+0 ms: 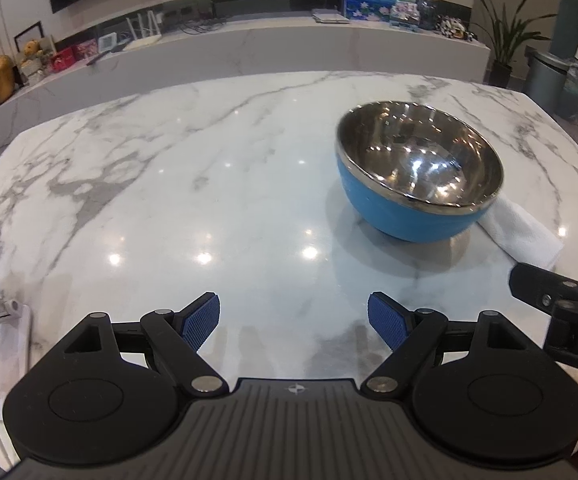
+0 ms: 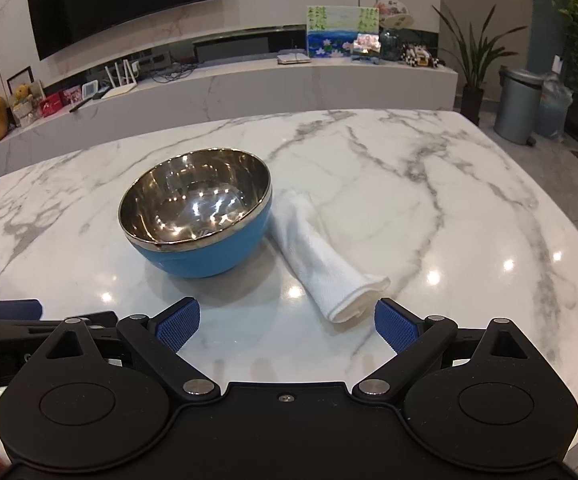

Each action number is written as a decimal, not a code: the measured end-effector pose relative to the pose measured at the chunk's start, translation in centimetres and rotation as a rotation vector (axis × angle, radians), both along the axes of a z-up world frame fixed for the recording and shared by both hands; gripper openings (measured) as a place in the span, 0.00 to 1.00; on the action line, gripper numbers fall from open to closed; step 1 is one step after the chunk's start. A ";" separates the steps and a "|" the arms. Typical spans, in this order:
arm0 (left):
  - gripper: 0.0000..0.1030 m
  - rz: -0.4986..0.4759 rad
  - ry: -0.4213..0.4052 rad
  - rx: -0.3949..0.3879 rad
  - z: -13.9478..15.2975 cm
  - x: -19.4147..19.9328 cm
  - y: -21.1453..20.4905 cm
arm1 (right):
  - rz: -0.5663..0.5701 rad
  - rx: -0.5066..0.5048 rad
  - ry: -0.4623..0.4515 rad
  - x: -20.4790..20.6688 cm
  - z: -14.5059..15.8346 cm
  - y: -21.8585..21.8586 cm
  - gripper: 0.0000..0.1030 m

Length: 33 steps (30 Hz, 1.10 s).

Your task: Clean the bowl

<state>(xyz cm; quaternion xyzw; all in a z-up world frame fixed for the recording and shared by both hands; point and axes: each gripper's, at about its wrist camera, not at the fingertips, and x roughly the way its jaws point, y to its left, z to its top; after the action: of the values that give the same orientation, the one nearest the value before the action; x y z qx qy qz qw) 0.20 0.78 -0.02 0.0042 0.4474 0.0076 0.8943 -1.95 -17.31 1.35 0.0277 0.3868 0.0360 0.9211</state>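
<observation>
Ahead, bowl (image 2: pixel 195 216) sits beyond both wide-apart jaws, cloth (image 2: pixel 321 252) touching it.

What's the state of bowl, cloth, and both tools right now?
bowl: upright on the table, empty, not held.
cloth: folded, lying beside the bowl, not held.
left tool: open, holding nothing.
right tool: open, holding nothing, cloth end just ahead.
</observation>
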 end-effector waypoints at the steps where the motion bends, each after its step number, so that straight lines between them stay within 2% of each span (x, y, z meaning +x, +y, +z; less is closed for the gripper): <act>1: 0.79 0.002 0.002 -0.007 0.0 0.0 0.2 | 0.000 -0.003 0.003 0.0 0.0 0.1 0.92; 4: 0.79 0.008 0.004 -0.022 0.0 0.1 0.6 | 0.000 -0.013 0.010 -0.1 0.0 0.3 0.92; 9: 0.79 0.019 -0.015 0.031 0.0 -0.4 0.0 | -0.006 -0.010 0.025 -0.1 -0.1 0.3 0.92; 13: 0.79 0.018 -0.012 0.030 -0.1 -0.4 0.4 | -0.002 0.005 0.015 -0.2 0.0 -0.1 0.92; 18: 0.79 0.013 -0.003 0.036 0.1 -0.3 -0.5 | 0.006 -0.033 0.031 -0.1 -0.5 0.2 0.92; 33: 0.79 0.010 0.011 0.049 -0.2 -0.2 -0.4 | 0.023 -0.007 0.051 0.0 -0.5 0.1 0.92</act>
<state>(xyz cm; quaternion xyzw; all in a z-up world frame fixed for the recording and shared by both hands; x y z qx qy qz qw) -0.04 0.33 -0.26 0.0241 0.4519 0.0231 0.8915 -1.92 -17.16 0.82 0.0207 0.4107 0.0446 0.9104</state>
